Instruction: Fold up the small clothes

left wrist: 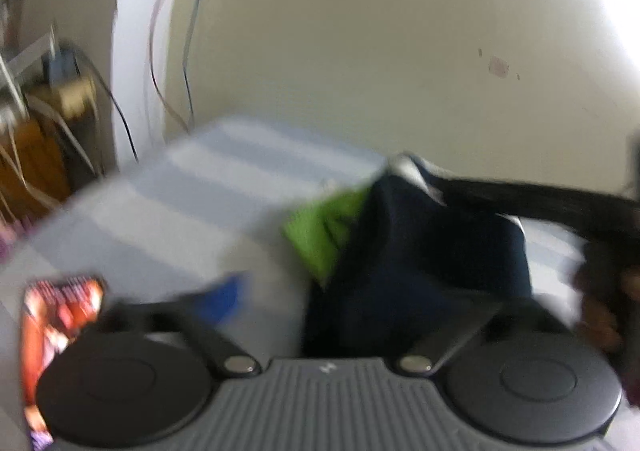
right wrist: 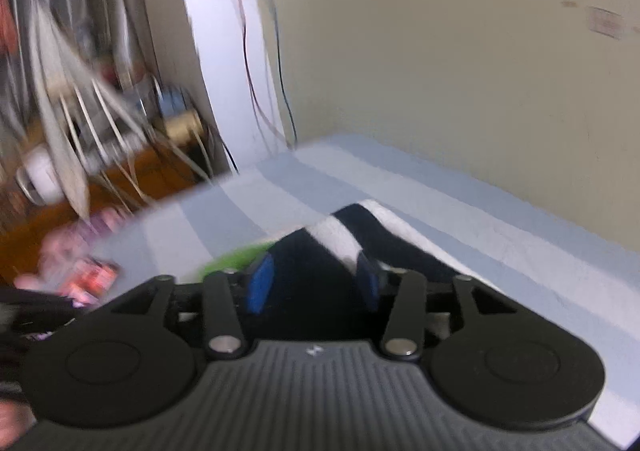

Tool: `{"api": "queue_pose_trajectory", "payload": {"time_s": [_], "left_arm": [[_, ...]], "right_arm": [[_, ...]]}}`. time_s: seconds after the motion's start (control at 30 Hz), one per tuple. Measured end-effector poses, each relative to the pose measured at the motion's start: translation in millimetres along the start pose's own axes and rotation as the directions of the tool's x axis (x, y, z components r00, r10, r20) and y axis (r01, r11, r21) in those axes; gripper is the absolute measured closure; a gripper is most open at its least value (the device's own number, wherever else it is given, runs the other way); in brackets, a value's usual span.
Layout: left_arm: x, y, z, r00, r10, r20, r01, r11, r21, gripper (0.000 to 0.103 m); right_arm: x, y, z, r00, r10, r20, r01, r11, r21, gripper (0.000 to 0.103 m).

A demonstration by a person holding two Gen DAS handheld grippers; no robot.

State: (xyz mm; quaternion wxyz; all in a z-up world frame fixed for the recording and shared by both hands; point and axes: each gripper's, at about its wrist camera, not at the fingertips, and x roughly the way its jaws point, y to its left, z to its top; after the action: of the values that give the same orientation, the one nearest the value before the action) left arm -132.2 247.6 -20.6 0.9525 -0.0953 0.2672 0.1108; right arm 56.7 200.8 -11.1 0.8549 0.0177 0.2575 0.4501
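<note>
With our left tongs (left wrist: 352,303) spread wide and our right tongs (right wrist: 314,287) half open around the dark garment (left wrist: 420,259), we should pinch one clean edge first.

2 close wrist views, shared bed (left wrist: 180,187)

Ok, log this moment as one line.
left gripper: open | right gripper: fingers around dark garment | green garment: beside it | surface: striped bed

I see the garment (left wrist: 420,251) lying on the bed (left wrist: 180,187), wall (left wrist: 360,51) behind, cluttered shelf (left wrist: 48,111) to the left.
</note>
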Motion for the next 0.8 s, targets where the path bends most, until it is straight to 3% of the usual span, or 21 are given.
{"api": "queue_pose_trajectory", "payload": {"time_s": [0.03, 0.13, 0.3, 0.47, 0.6, 0.63, 0.67, 0.7, 0.73, 0.8], "left_arm": [[1.9, -2.9, 4.1, 1.000, 0.017, 0.010, -0.018, 0.999, 0.028, 0.000], [25.3, -7.4, 12.7, 0.999, 0.029, -0.045, -0.026, 0.998, 0.052, 0.000], [62.0, -15.4, 5.0, 0.987, 0.033, -0.158, -0.024, 0.998, 0.060, 0.000], [67.3, -19.3, -3.3, 0.986, 0.038, -0.162, -0.036, 0.999, 0.013, 0.000], [73.0, -11.5, -9.9, 0.986, -0.012, -0.168, -0.001, 0.997, -0.077, 0.001], [71.7, -12.2, -11.8, 0.987, -0.013, -0.159, 0.000, 0.997, -0.078, 0.007], [69.2, -14.4, -13.6, 0.988, -0.023, -0.153, 0.012, 0.997, -0.074, 0.016], [65.7, -17.9, -14.9, 0.986, -0.068, -0.153, 0.056, 0.995, -0.080, 0.038], [61.4, -21.8, -15.4, 0.984, -0.091, -0.153, 0.078, 0.993, -0.092, 0.042], [54.4, -36.4, -16.5, 0.984, -0.087, -0.153, 0.079, 0.995, -0.056, 0.050]], "right_arm": [[-17.8, -6.4, -4.9, 0.999, 0.000, 0.040, -0.002, 0.999, 0.047, 0.035], [-56.7, -22.5, -28.0, 0.996, -0.007, 0.087, -0.009, 0.984, 0.176, 0.028], [-64.4, -50.7, -71.4, 1.000, 0.004, -0.017, 0.002, 0.929, 0.370, 0.028], [-54.3, -52.5, -80.6, 0.996, 0.068, -0.061, -0.036, 0.904, 0.426, 0.027], [-38.7, -39.9, -70.8, 0.992, 0.096, -0.078, -0.059, 0.923, 0.380, 0.026], [-34.5, -35.5, -67.5, 0.992, 0.086, -0.092, -0.047, 0.931, 0.363, 0.032], [-31.8, -33.5, -65.4, 0.993, 0.067, -0.102, -0.026, 0.935, 0.353, 0.046], [-35.0, -36.6, -64.8, 0.992, 0.059, -0.107, -0.017, 0.934, 0.357, 0.051], [-45.1, -45.7, -67.5, 0.993, 0.067, -0.101, -0.026, 0.929, 0.368, 0.060], [-55.8, -51.2, -68.6, 0.993, 0.071, -0.089, -0.032, 0.922, 0.386, 0.065]]}}
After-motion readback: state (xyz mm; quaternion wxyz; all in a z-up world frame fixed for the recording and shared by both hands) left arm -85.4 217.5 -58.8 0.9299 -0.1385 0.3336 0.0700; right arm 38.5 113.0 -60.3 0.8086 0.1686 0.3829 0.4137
